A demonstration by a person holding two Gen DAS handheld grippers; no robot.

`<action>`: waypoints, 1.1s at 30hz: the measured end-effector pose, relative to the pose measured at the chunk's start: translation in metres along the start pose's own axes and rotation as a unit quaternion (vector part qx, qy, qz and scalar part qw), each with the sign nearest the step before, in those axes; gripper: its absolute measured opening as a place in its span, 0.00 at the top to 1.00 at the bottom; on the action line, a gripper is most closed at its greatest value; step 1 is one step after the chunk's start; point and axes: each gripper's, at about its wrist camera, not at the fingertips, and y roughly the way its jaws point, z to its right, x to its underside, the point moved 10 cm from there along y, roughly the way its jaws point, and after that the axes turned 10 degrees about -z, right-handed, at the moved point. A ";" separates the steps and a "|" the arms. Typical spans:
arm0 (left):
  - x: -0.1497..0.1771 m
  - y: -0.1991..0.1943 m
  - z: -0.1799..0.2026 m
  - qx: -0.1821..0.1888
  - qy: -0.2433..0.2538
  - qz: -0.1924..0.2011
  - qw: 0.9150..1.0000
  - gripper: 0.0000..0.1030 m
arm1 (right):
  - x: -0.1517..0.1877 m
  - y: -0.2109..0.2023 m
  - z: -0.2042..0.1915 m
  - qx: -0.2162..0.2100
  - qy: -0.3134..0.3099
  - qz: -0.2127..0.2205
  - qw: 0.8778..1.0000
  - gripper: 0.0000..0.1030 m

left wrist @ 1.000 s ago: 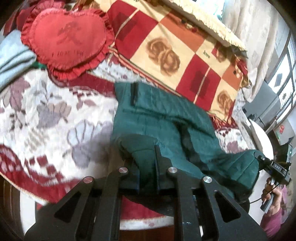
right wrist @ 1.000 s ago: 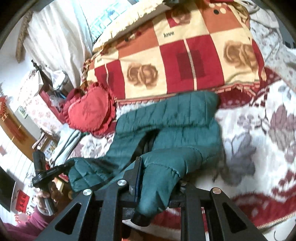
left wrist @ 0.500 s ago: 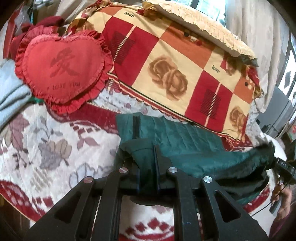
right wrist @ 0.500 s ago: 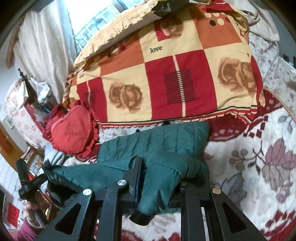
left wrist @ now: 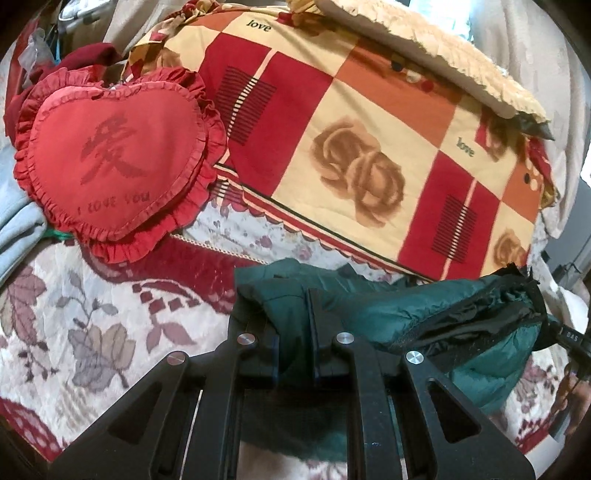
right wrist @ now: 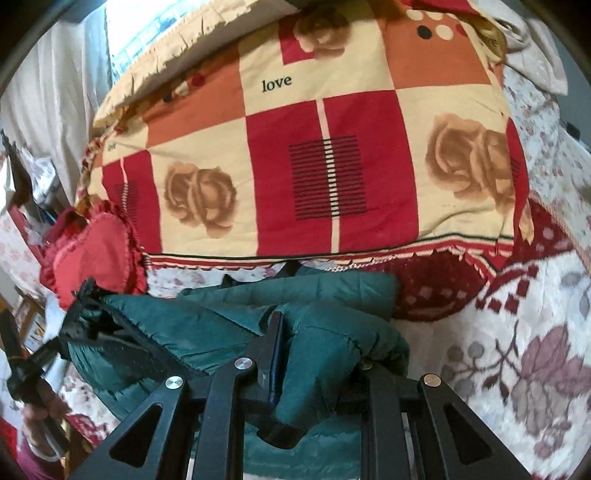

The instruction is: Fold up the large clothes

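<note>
Left wrist | both grippers (left wrist: 293,325) (right wrist: 317,354) clamp green jacket (left wrist: 424,314) | heart cushion (left wrist: 110,162), checked quilt (right wrist: 314,166) close beyond

home bedroom: bed with floral red-and-cream bedspread (left wrist: 92,332), folded checkered rose quilt (left wrist: 369,147) printed "love", red heart-shaped ruffled cushion (left wrist: 110,162), pale curtain (right wrist: 48,103) by a bright window (right wrist: 147,33), cluttered furniture at the side

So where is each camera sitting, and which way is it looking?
Left wrist: on the left gripper, looking along its fingers over the green jacket to the heart pillow; the right hand shows.
Right wrist: on the right gripper, facing the checked quilt; the left hand shows.
Both share jacket, quilt, pillow.
</note>
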 end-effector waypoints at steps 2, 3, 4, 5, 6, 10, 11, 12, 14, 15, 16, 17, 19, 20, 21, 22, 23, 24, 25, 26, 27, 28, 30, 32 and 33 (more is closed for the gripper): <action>-0.008 0.012 -0.001 -0.006 -0.004 -0.004 1.000 0.89 | -0.009 0.012 0.003 0.006 0.002 -0.004 1.000 0.83; -0.012 0.020 -0.002 -0.011 -0.005 -0.007 1.000 0.89 | -0.012 0.015 0.004 0.008 0.002 -0.006 1.000 0.83; -0.015 0.026 -0.002 -0.015 -0.005 -0.009 1.000 0.89 | -0.016 0.021 0.005 0.012 0.002 -0.008 1.000 0.83; -0.019 0.034 -0.002 -0.021 -0.003 -0.011 1.000 0.89 | -0.019 0.026 0.006 0.014 0.003 -0.009 1.000 0.83; -0.022 0.042 -0.003 -0.027 -0.002 -0.015 1.000 0.89 | -0.023 0.033 0.008 0.017 0.006 -0.011 1.000 0.83; -0.032 0.069 -0.005 -0.042 -0.005 -0.026 0.999 0.89 | -0.034 0.055 0.014 0.027 0.013 -0.018 0.999 0.83; -0.034 0.078 -0.007 -0.047 -0.007 -0.030 0.998 0.89 | -0.037 0.063 0.016 0.030 0.016 -0.020 0.999 0.83; -0.035 0.087 -0.009 -0.050 -0.012 -0.034 0.998 0.89 | -0.038 0.069 0.018 0.031 0.019 -0.022 0.999 0.83; -0.034 0.103 -0.013 -0.058 -0.016 -0.043 0.997 0.89 | -0.041 0.082 0.021 0.034 0.025 -0.028 0.999 0.83; -0.034 0.112 -0.014 -0.064 -0.016 -0.046 0.997 0.89 | -0.043 0.091 0.024 0.037 0.027 -0.031 0.998 0.83; -0.033 0.117 -0.015 -0.067 -0.016 -0.048 0.996 0.89 | -0.045 0.100 0.026 0.042 0.026 -0.035 0.998 0.83; -0.032 0.125 -0.017 -0.073 -0.015 -0.050 0.996 0.89 | -0.046 0.109 0.029 0.047 0.025 -0.038 0.998 0.83; -0.031 0.136 -0.019 -0.080 -0.016 -0.052 0.995 0.89 | -0.048 0.122 0.033 0.053 0.024 -0.041 0.997 0.83; -0.030 0.141 -0.020 -0.083 -0.015 -0.053 0.995 0.89 | -0.048 0.128 0.034 0.055 0.025 -0.043 0.997 0.83; -0.030 0.147 -0.021 -0.086 -0.015 -0.055 0.995 0.89 | -0.048 0.137 0.037 0.056 0.028 -0.046 0.997 0.83; -0.029 0.150 -0.022 -0.087 -0.015 -0.057 0.995 0.89 | -0.047 0.143 0.039 0.055 0.032 -0.048 0.997 0.83; -0.028 0.154 -0.023 -0.088 -0.016 -0.059 0.994 0.89 | -0.046 0.149 0.041 0.054 0.036 -0.050 0.997 0.83; -0.027 0.158 -0.023 -0.088 -0.016 -0.060 0.994 0.89 | -0.045 0.153 0.043 0.054 0.039 -0.052 0.996 0.83; -0.027 0.160 -0.023 -0.089 -0.015 -0.060 0.994 0.89 | -0.043 0.159 0.045 0.055 0.042 -0.055 0.996 0.83; -0.026 0.163 -0.022 -0.090 -0.014 -0.061 0.994 0.89 | -0.041 0.163 0.046 0.057 0.044 -0.057 0.996 0.83; -0.025 0.164 -0.023 -0.091 -0.015 -0.060 0.994 0.89 | -0.040 0.165 0.047 0.058 0.045 -0.057 0.996 0.82; -0.026 0.164 -0.023 -0.091 -0.016 -0.058 0.994 0.88 | -0.039 0.165 0.046 0.057 0.045 -0.054 0.996 0.81; -0.026 0.163 -0.022 -0.089 -0.020 -0.052 0.994 0.88 | -0.041 0.162 0.046 0.054 0.046 -0.053 0.996 0.79; -0.026 0.161 -0.022 -0.084 -0.023 -0.053 0.995 0.87 | -0.047 0.156 0.046 0.040 0.055 -0.054 0.996 0.75; -0.026 0.160 -0.021 -0.077 -0.024 -0.053 0.995 0.86 | -0.053 0.150 0.046 0.030 0.061 -0.051 0.996 0.73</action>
